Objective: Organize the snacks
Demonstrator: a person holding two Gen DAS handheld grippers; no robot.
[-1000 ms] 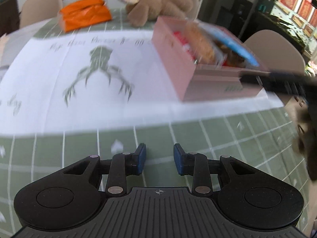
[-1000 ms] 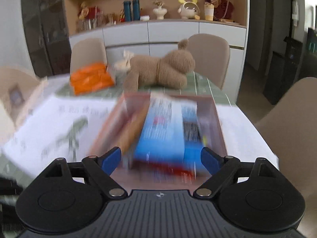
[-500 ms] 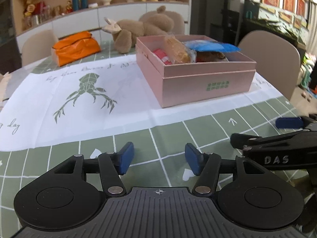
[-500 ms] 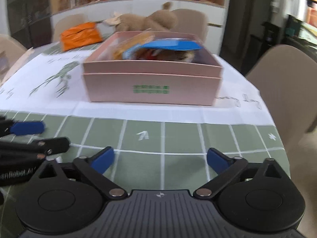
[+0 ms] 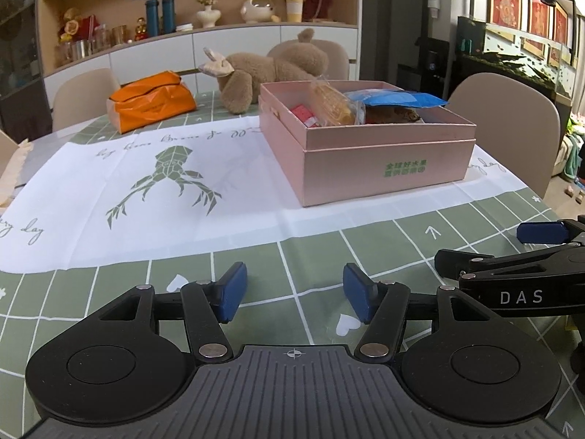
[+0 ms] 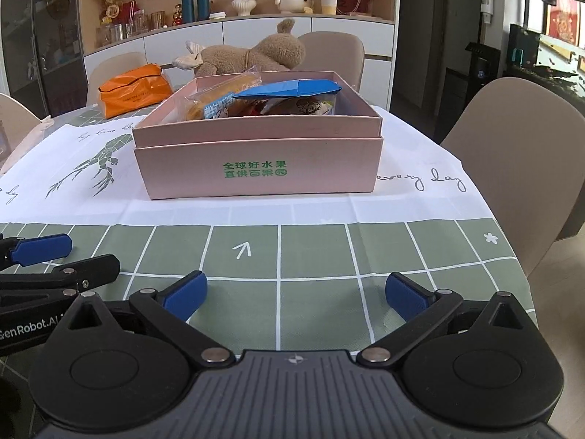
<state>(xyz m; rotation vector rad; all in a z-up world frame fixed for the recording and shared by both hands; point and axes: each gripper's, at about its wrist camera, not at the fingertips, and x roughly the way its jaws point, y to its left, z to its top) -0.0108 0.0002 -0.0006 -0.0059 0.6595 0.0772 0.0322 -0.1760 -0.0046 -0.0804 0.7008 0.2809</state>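
Two grippers hang over one large table (image 5: 329, 252), its green checked cloth filling the lower half of both views, with a white printed sheet (image 5: 146, 183) across the middle. On that sheet stands the pink box (image 6: 257, 153), centre of the right wrist view and right of centre in the left wrist view; its long axis runs left to right in the right wrist view, the green-lettered long side facing the camera, while in the left wrist view a near corner points toward the lens. Behind it, in the upper middle, lies a brown plush toy (image 6: 252, 56), and left of that an orange bag (image 6: 133, 89). Inside the box the snacks are piled: a blue packet (image 6: 292, 89) lying crosswise on top, a yellow wrapped cake (image 6: 219, 95) leaning at the left. Lowest in the frame, the right gripper (image 6: 296, 292) stands wide apart with nothing between its blue pads, and the left gripper (image 5: 294, 292) is also spread and empty. Compared with a second ago, both sets of jaws have just been opening, the left from a narrow gap; the blurred close view of the box is gone, and the box now sits sharp and farther off, both grippers lower over the cloth.
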